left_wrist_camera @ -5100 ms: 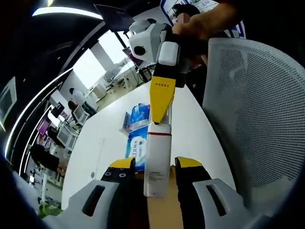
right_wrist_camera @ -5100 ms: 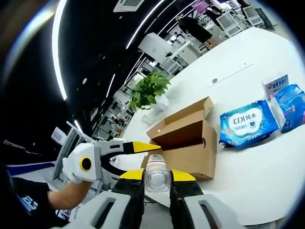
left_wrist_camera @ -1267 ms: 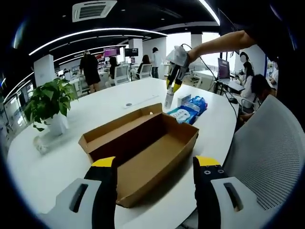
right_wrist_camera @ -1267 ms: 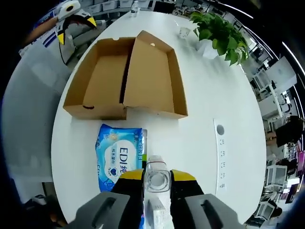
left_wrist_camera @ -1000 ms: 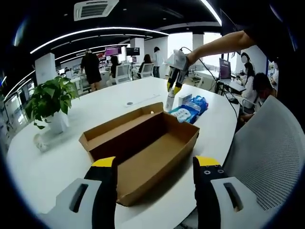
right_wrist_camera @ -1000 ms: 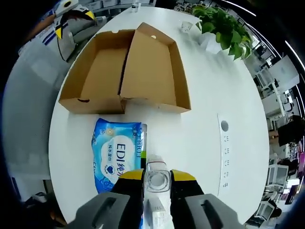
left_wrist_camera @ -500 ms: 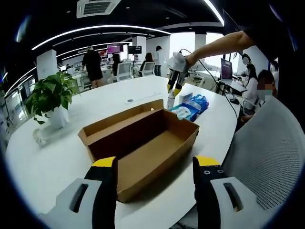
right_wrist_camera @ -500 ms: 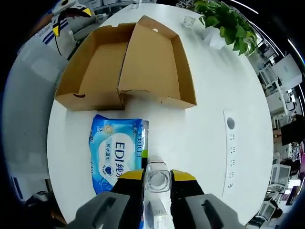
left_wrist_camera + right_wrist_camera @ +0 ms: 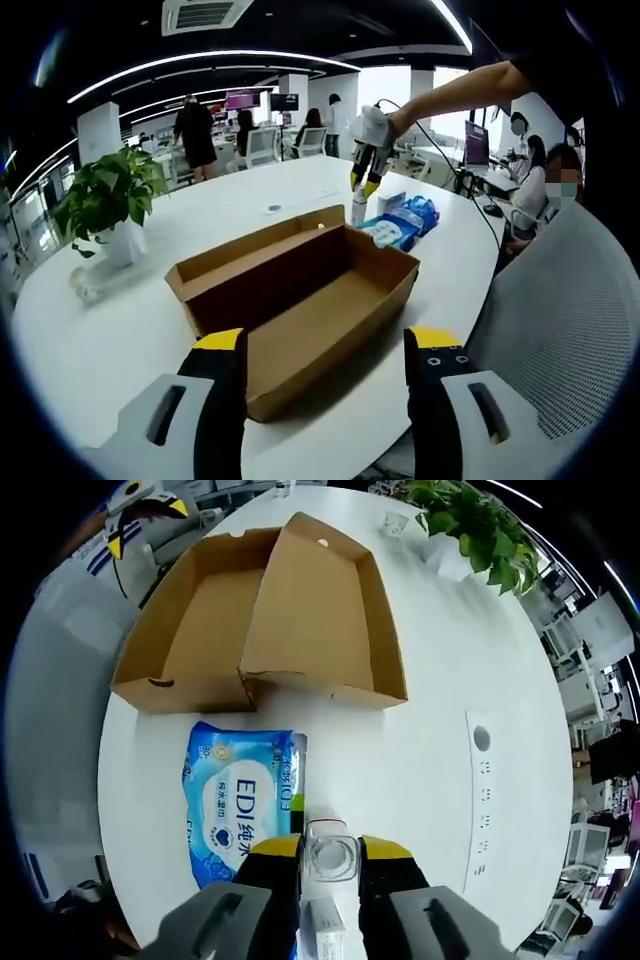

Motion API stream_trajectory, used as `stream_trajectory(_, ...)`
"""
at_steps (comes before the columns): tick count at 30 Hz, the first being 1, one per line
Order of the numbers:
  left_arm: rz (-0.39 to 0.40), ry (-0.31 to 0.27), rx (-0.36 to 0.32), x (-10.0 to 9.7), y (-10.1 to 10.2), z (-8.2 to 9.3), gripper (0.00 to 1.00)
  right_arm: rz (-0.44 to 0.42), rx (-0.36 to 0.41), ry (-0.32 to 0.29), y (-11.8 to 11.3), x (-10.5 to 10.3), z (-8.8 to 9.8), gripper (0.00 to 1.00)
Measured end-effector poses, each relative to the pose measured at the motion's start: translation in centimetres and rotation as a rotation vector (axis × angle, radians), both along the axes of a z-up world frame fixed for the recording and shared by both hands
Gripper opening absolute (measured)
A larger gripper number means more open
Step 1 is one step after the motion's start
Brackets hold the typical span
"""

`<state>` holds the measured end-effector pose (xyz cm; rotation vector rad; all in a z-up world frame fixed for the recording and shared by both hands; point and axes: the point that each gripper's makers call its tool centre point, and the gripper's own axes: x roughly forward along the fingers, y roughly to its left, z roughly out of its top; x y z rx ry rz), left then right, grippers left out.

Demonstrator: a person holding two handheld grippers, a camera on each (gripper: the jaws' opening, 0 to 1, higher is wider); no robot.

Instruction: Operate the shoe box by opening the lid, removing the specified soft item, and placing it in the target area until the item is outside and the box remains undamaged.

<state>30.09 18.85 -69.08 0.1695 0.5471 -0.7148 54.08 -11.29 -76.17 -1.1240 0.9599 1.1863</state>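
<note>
Beside the open, empty shoe box (image 9: 260,620), lid already back, right gripper (image 9: 329,855) jaws clamp a tube (image 9: 330,858) near the wipes pack (image 9: 240,800), placing unfinished; left gripper (image 9: 325,345) jaws apart, empty.

Potted plant (image 9: 105,205), wipes pack (image 9: 238,800), mesh chair (image 9: 560,310).

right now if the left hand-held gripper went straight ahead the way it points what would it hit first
Most likely the open shoe box: its near cardboard end sits right between and just beyond the left hand-held gripper, whose jaws stand wide apart and empty. Depth is hard to judge through the fisheye, but nothing else lies closer in that line.
</note>
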Motion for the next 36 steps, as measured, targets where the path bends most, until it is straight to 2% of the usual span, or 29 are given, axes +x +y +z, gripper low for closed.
stream_trajectory(18, 0.016, 0.01, 0.028, 0.4, 0.6, -0.4, 0.64, -0.003, 0.011, -0.03, 0.0, 0.5, 0.8, 0.22)
stream_trajectory(27, 0.07, 0.021, 0.045, 1.0, 1.9, -0.6, 0.61, -0.017, 0.035, -0.054, 0.5, 0.8, 1.7, 0.27)
stream_trajectory(36, 0.127, 0.05, 0.061, 1.7, 3.4, -1.4, 0.57, -0.075, 0.091, -0.071, 1.3, 1.3, 2.9, 0.3)
